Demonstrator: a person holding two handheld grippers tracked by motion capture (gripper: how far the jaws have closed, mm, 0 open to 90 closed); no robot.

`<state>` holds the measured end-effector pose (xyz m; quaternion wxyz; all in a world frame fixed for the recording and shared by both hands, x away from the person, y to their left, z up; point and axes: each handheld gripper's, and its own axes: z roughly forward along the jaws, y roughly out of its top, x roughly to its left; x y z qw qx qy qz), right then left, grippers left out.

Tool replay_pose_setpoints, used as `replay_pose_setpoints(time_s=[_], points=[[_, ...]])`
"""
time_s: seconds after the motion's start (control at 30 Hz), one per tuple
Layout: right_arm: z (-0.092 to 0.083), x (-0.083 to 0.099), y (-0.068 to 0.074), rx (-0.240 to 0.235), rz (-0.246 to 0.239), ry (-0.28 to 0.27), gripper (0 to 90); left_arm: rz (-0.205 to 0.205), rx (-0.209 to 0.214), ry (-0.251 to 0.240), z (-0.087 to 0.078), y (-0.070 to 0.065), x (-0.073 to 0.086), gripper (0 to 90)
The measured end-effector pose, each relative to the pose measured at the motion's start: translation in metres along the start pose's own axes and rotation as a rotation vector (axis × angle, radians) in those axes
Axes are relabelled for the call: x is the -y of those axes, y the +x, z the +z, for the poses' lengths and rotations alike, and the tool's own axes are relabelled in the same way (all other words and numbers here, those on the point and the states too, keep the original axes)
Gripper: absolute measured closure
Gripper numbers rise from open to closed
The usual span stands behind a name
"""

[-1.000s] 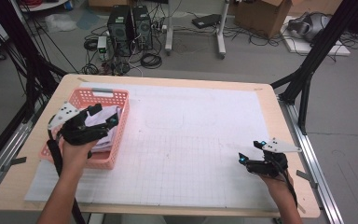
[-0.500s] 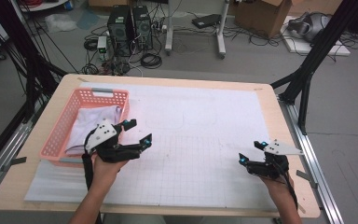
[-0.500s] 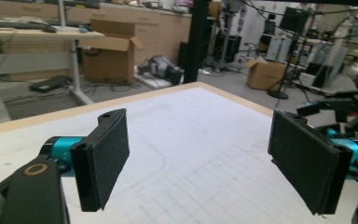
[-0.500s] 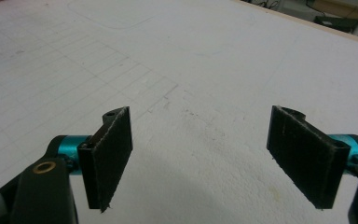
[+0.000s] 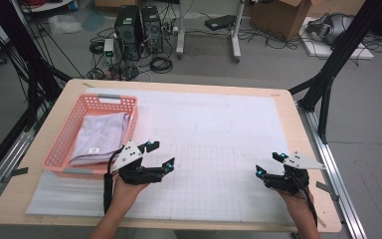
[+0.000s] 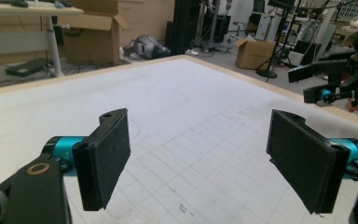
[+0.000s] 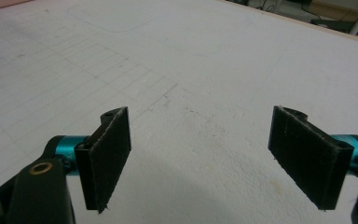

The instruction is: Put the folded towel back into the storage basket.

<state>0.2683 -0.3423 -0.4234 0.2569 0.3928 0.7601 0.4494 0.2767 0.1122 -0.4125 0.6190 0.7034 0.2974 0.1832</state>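
We are seeing the folded lilac cloth (image 5: pixel 101 138) lying inside the pink basket (image 5: pixel 66 144) at the far left of the surface (image 5: pixel 219 124), its long axis running away from us. Just to the basket's right, we are holding the left tool (image 5: pixel 160 154) with jaws spread wide and nothing between them, so the cloth lies to its left and slightly beyond. Well apart, near the right edge, the right tool (image 5: pixel 267 164) is hovering equally wide and empty, making the left the nearer one.

left gripper (image 5: pixel 160 154) – jaws wide, empty; right gripper (image 5: pixel 268 163) – same.
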Motion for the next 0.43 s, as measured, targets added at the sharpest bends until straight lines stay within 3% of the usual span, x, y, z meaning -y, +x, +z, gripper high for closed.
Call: replay_pose_setpoints(time_s=[0.43], points=[[0.0016, 0.0033, -0.0010, -0.001, 0.003, 0.001, 20.4, -0.013, -0.008, 0.021, 0.0045, 0.0056, 0.0076, 22.2]])
